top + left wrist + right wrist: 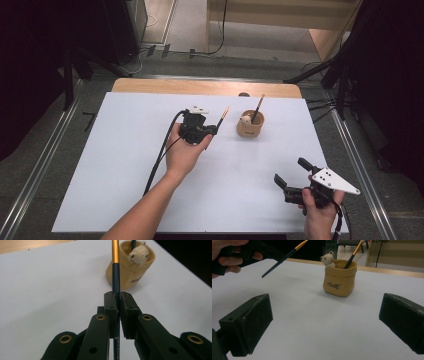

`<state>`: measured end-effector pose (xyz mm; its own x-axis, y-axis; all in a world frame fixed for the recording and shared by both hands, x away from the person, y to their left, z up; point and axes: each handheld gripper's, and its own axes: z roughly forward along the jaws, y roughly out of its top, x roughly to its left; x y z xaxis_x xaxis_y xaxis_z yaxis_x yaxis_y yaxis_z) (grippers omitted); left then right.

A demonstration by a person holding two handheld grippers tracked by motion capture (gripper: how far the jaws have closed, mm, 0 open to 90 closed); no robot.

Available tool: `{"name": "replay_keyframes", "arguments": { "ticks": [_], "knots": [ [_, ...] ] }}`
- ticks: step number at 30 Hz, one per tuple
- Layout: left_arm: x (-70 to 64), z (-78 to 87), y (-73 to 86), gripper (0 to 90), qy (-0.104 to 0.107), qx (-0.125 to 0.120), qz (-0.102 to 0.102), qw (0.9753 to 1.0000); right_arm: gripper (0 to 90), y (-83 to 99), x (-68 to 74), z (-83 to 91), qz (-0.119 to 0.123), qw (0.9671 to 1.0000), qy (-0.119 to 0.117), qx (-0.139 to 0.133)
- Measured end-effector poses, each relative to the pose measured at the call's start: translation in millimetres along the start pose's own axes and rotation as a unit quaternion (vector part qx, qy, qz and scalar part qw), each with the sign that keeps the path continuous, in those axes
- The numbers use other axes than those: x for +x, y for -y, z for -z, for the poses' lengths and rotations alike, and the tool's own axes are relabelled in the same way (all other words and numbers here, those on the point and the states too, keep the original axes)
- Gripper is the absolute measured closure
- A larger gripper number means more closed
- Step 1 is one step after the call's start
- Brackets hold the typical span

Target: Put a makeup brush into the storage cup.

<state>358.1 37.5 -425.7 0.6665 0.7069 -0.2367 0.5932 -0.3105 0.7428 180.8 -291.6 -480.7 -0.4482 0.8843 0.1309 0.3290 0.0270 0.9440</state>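
Your left claw [118, 301] clamps a pencil [115, 277] just short of the cup [140, 272]; right claw [292, 175] gapes, well apart.

- The pen holder [250, 125] stands on the table [125, 165], right of centre toward the far edge.
- One pen [258, 109] stands in the holder.
- The left gripper [214, 131], just left of the holder, holds a second pen [223, 115] above the table.
- The right gripper [292, 173] sits near the front right corner.
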Motion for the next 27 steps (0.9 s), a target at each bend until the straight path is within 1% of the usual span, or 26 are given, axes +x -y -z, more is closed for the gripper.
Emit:
{"name": "replay_keyframes", "arguments": {
  "ticks": [2,3,5,8,10,13,17,19,23,26,27],
  "knots": [
    [-1.3,3.7,1.3,85.1,0.008,-0.010,0.001,0.9999,0.0,-4.9,2.1,-2.2,0.003,1.0000,-0.005,0.000],
    [-2.3,5.1,2.1,85.1,0.008,-0.015,0.001,0.9999,0.0,-7.3,3.3,-3.2,0.001,1.0000,-0.009,0.001],
    [-2.8,7.9,2.9,85.1,0.014,-0.018,0.000,0.9997,0.0,-11.8,5.1,-5.2,0.001,0.9998,-0.020,-0.002],
    [-4.0,12.7,4.5,85.1,0.015,-0.029,-0.001,0.9995,0.0,-18.6,8.5,-9.2,0.000,0.9996,-0.029,-0.004],
    [-3.9,15.4,5.8,85.1,0.020,-0.038,0.003,0.9991,0.0,-23.1,11.1,-12.7,0.001,0.9994,-0.035,-0.005],
    [-5.0,20.1,8.5,85.1,0.025,-0.049,0.001,0.9985,0.0,-30.5,16.2,-19.1,0.000,0.9989,-0.047,-0.005],
    [-5.5,25.6,11.8,85.1,0.031,-0.061,0.003,0.9977,0.0,-39.9,24.9,-27.9,-0.001,0.9974,-0.071,-0.008],
    [-6.1,27.8,13.1,85.1,0.033,-0.065,0.000,0.9973,0.0,-44.1,28.7,-32.4,-0.005,0.9967,-0.081,-0.010],
    [-8.8,33.6,17.5,85.1,0.041,-0.078,-0.003,0.9961,0.0,-51.1,34.6,-41.0,-0.014,0.9951,-0.096,-0.016],
    [-10.5,37.5,21.6,85.1,0.045,-0.089,-0.003,0.9951,0.0,-55.5,38.9,-47.7,-0.019,0.9932,-0.113,-0.020],
    [-10.7,38.1,23.0,85.1,0.050,-0.093,0.000,0.9945,0.0,-56.7,40.8,-50.0,-0.021,0.9930,-0.114,-0.021]
  ]
}}
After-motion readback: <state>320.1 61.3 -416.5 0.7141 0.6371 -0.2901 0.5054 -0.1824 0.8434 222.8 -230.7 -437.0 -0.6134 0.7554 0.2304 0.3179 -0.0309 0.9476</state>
